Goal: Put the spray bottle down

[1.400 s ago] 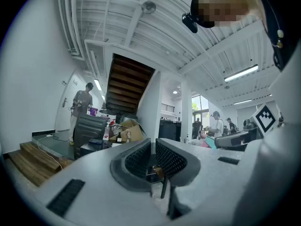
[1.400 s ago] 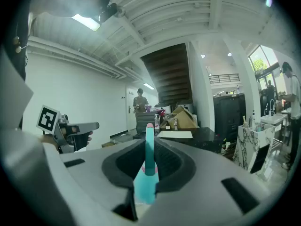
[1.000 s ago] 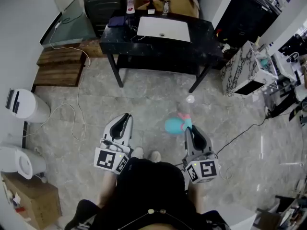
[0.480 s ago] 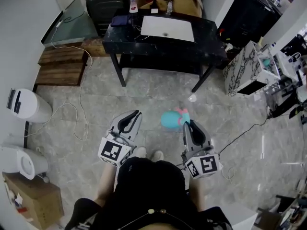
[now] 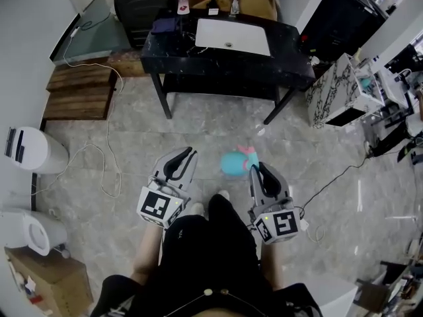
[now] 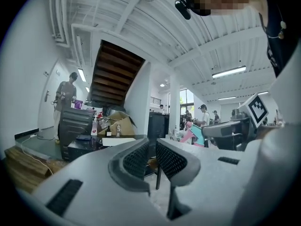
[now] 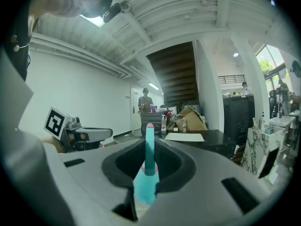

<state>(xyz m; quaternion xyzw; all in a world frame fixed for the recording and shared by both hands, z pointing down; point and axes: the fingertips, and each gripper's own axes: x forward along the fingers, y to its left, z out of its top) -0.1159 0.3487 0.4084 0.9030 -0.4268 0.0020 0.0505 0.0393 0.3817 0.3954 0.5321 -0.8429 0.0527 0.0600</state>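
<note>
Grey stone-tiled floor (image 5: 198,121), open room. A white bin (image 5: 30,150) and wooden steps (image 5: 79,94) stand by the left wall. A black table (image 5: 291,71) with a white sink (image 5: 231,37) set into its top stands at the far side, well ahead of the person holding the grippers. The left gripper (image 5: 182,158) is out over bare floor; in its own view (image 6: 151,149) the jaws stand together but for a thin slit. Nothing is between the pads, and only the floor and a table leg show through the gap. The right gripper (image 5: 255,169) has its jaws part-way in and clamped on the spray bottle (image 5: 232,164). In the right gripper view (image 7: 149,159) the pads press from both sides on a narrow upright teal part of the bottle (image 7: 146,185). That part ends in a pink tip above the jaw ends, and the body widens below, nearer the camera. The bottle has a rounded teal body with pink at the head end. From above, the body sticks out past the right jaw tips and slightly toward the left gripper, with the pink part nearest the tips. It is held in the air over the floor, short of the table and apart from the left gripper. The left gripper view catches it too, teal and pink (image 6: 197,134), off to that gripper's right.
</note>
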